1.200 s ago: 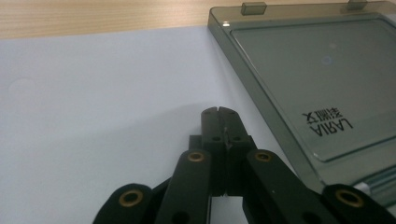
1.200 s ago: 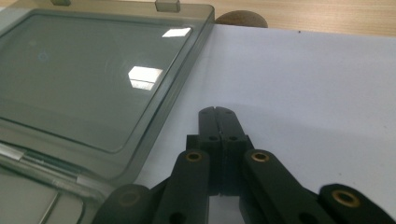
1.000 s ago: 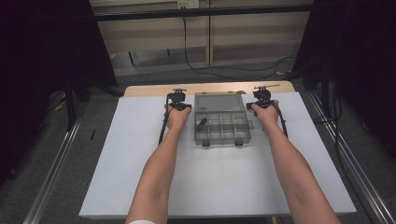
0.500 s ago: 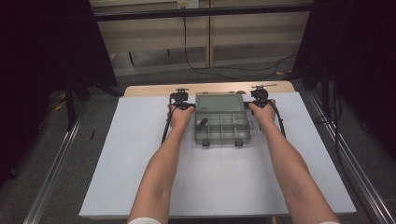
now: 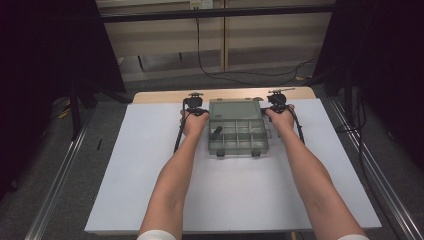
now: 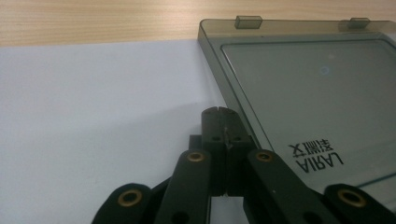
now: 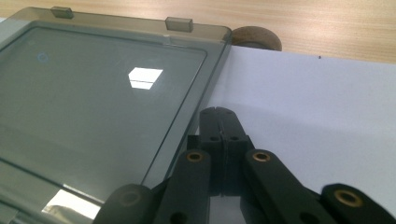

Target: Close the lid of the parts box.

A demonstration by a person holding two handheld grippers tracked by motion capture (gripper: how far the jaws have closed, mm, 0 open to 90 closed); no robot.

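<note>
White table (image 5: 150, 200) (wood far edge) bears organizer box (image 5: 238, 135).

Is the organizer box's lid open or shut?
Open: the lid lies flat behind the organizer box, compartments exposed.

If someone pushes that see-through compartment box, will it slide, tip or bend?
The compartment box looks like hard plastic, so probably stiff. It lies low and flat on the white sheet, so it would likely slide rather than tip. Its open lid may flap at the hinge.
</note>
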